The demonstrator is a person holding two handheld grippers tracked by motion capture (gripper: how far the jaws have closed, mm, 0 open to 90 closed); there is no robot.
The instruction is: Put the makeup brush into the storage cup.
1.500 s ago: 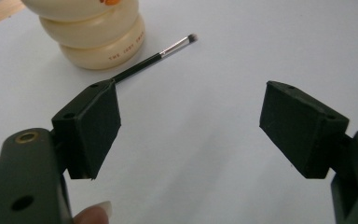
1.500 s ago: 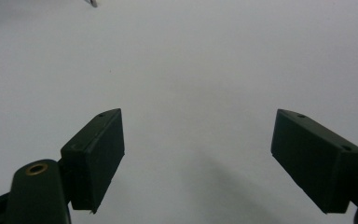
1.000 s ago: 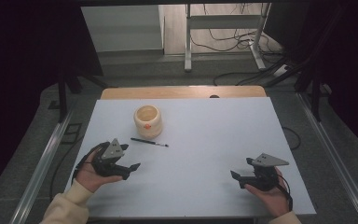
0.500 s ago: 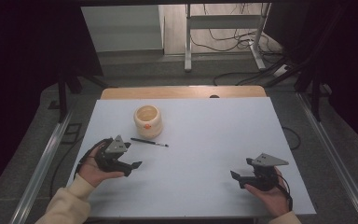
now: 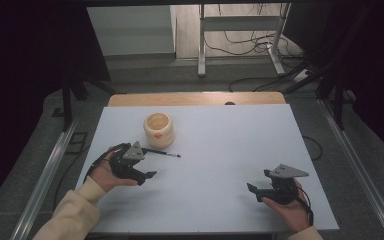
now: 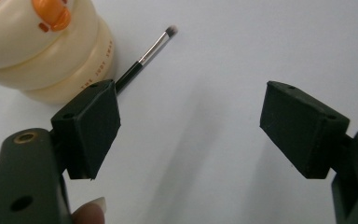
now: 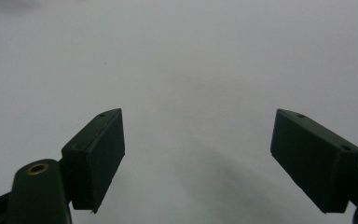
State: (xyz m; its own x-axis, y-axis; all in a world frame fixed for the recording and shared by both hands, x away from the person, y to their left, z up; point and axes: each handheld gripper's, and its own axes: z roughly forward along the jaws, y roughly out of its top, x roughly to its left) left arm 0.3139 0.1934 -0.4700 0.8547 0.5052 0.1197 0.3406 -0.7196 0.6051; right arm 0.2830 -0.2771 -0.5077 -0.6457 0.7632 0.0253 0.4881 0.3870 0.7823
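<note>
Your left gripper (image 5: 147, 176) rests low over the pale surface (image 5: 220, 150), just in front of the cream jar (image 5: 158, 130), which is the landmark here. Its fingers (image 6: 91, 128) stand wide apart and hold nothing; bare surface lies between them. In the left gripper view the jar (image 6: 42, 46) stands upright just beyond the left finger, with an orange mark near its top. The thin black-handled brush (image 5: 162, 152) lies flat on the surface just in front of the jar, near its base, with its bristle tip pointing away to the jar's right. In the left gripper view the brush (image 6: 144, 56) runs from behind the left finger's upper corner up to its grey tip, so the handle end is hidden there; you cannot tell whether the finger touches it. Your right gripper (image 5: 252, 189) sits well to the right of the jar and nearer to you, close to the front edge of the surface. Its fingers (image 7: 95, 156) are also spread wide and empty, with plain surface ahead of them. Between your two hands, and from the jar out to the right edge, the surface is open. The jar stands near the far-left part, a wooden strip (image 5: 195, 98) runs along the far edge behind it, and metal rails (image 5: 45, 175) flank both sides.
</note>
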